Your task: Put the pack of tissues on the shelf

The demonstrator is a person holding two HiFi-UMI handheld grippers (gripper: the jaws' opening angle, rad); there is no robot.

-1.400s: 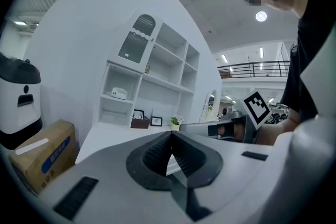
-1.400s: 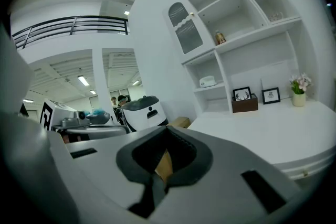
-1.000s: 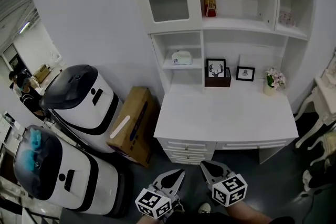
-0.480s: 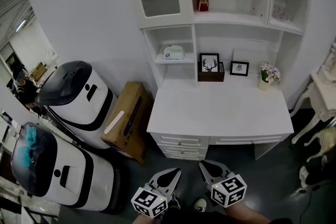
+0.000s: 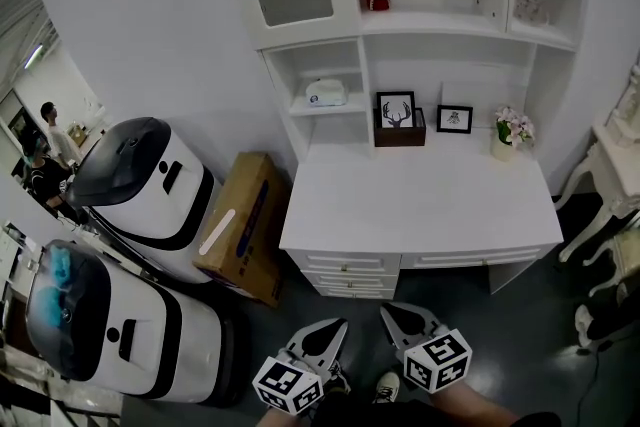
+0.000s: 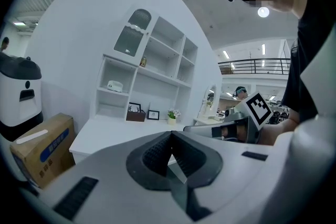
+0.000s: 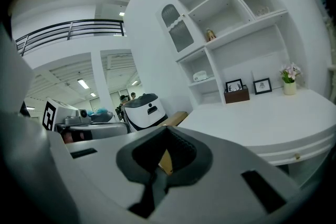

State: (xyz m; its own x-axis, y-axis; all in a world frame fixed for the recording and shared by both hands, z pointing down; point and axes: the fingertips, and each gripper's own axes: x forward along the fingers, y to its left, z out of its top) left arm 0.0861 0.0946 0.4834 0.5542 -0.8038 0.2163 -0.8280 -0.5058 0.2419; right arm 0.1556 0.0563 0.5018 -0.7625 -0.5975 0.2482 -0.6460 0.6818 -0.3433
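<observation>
The left claw (image 5: pixel 333 327) and the right claw (image 5: pixel 393 315) were both clenched tight on nothing, side by side. Far ahead of them, past the white wooden table (image 5: pixel 420 205), the soft white pack of tissues (image 5: pixel 326 93) lay on a white shelf (image 5: pixel 347 107).

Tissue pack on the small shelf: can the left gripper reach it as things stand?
Probably not yet: left gripper hangs shut short of the desk, tissue pack beyond its far edge; shelf front is open.
</observation>
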